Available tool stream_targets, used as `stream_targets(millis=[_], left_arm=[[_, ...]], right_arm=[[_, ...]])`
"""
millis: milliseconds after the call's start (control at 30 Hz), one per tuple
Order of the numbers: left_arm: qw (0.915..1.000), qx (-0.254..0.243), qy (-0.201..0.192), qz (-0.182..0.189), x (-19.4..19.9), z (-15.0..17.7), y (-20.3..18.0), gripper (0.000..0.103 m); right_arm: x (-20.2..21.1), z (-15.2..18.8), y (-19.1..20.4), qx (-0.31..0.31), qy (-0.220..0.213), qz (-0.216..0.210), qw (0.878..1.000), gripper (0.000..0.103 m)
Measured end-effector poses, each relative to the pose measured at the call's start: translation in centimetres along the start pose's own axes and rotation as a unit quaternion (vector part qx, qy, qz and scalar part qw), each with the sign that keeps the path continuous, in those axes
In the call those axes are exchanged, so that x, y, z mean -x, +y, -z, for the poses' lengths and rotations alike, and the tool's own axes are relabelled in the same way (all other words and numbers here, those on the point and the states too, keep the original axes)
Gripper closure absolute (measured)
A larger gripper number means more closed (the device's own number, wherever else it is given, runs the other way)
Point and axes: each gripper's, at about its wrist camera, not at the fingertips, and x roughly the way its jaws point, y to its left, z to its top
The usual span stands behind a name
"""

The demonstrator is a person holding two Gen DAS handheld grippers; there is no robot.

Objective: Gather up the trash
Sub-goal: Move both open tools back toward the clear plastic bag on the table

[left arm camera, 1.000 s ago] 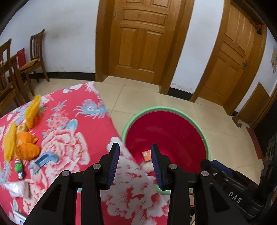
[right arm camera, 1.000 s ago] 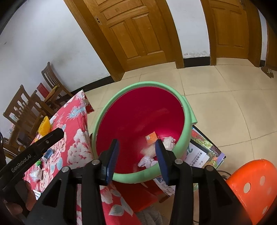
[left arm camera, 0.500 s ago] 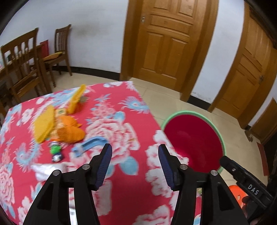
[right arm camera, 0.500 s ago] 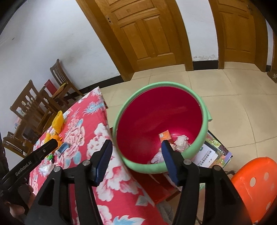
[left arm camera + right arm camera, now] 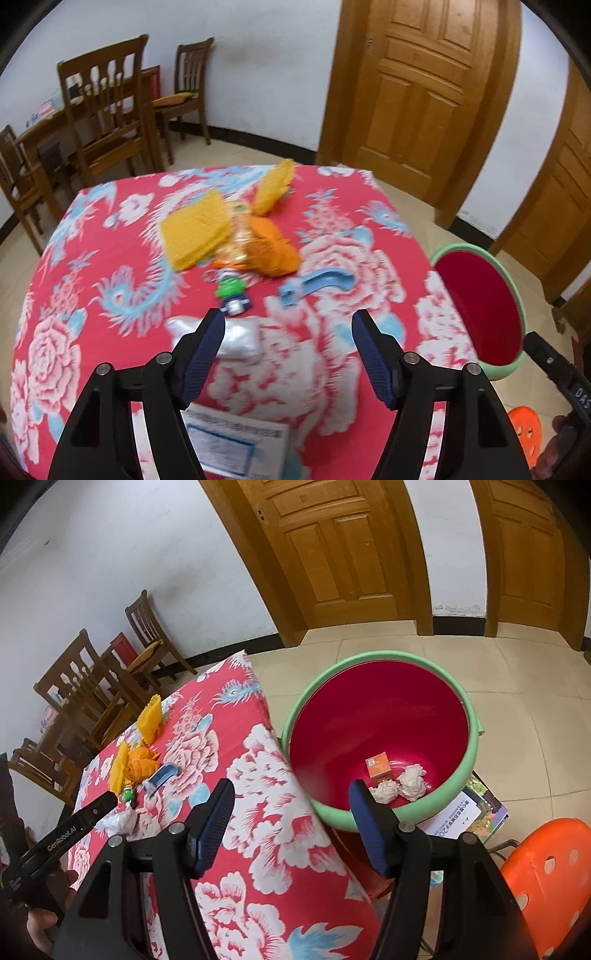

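My left gripper point(image 5: 288, 325) hangs over the table with the red flowered cloth point(image 5: 110, 295), jaws opening, nothing between them. Just beyond its left finger lies a clear plastic bag point(image 5: 236, 336). Farther off are a green and blue toy point(image 5: 231, 291), a blue scoop point(image 5: 317, 282), orange cloths point(image 5: 273, 251) and a yellow cloth point(image 5: 195, 229). My right gripper point(image 5: 291, 794) is above the table edge beside the green-rimmed red bin point(image 5: 376, 709), jaws opening and empty. An orange box point(image 5: 378, 764) and crumpled paper point(image 5: 412, 781) lie inside the bin.
A printed leaflet point(image 5: 236, 443) lies at the table's near edge. An orange stool point(image 5: 546, 867) and a booklet point(image 5: 469, 808) sit on the floor by the bin. Wooden chairs point(image 5: 107, 110) stand behind the table, with doors point(image 5: 417, 92) at the back.
The left gripper swung from over the bin to over the table and its jaws widened. The right gripper drew back from the bin, jaws widening too.
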Motion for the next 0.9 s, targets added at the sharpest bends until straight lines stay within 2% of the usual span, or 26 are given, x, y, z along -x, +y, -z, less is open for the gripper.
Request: stream_targets(millis=[167,267,600,900], left_arm=[[0.9998,0.011,0.004,-0.018,-0.3,0.5,2.0,0.028],[0.9995,0.009,0.010,-0.027,-0.8,0.7,2.9,0.027],[0.9979,-0.006,0.040,-0.052,-3.1,1.7,4.0,0.025],[0.9966,-0.003,0.062,-0.054,-5.4,2.0,4.6,0.024]], right_arm=[[-0.2,0.3,1.0,0.007,0.006,-0.001,1.000,0.037],[-0.4,0.5,1.4,0.011,0.010,-0.001,1.000,0.032],[-1.3,0.8,2.5,0.022,0.022,-0.001,1.000,0.031],[-2.1,1.0,3.3,0.033,0.032,-0.002,0.999,0.031]])
